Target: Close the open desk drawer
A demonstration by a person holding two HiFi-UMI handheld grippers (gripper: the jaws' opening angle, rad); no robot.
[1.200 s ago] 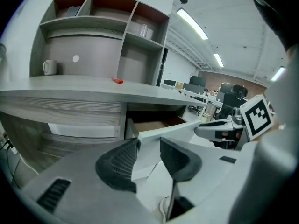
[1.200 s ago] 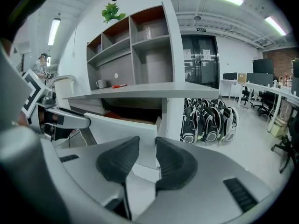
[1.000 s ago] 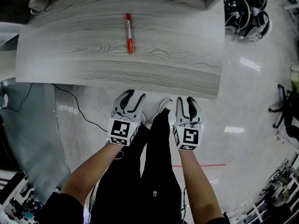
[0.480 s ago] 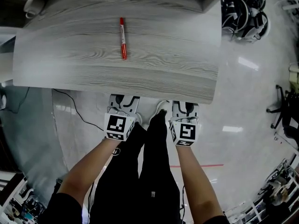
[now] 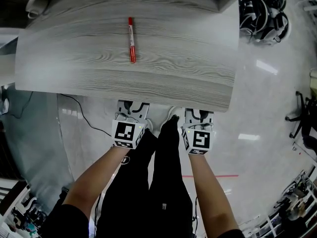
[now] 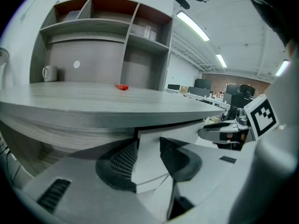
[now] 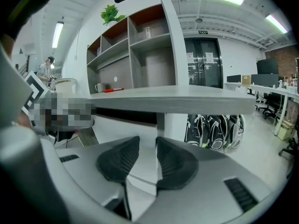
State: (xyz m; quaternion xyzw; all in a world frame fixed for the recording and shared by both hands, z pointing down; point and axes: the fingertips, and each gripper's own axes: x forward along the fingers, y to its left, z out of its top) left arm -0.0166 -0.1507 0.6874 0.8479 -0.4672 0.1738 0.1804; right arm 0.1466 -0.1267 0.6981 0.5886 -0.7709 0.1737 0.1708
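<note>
Looks along the left gripper (image 6: 148, 143), jaws apart, at a flat white drawer front (image 6: 187, 130) under a grey wood-grain desktop (image 6: 93, 104). Shows a red marker pen (image 6: 122, 87) lying on that top and a white mug (image 6: 48, 73) by a grey open-shelf unit (image 6: 100, 36).

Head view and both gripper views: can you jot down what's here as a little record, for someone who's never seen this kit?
Desk: grey wood-grain top, shelves at the back
On top: red pen, white mug at a far corner
Drawer front: white, just under the top's near edge
Left gripper: jaws apart, empty, facing the drawer front
Right gripper: jaws apart, empty, beside the left
</note>
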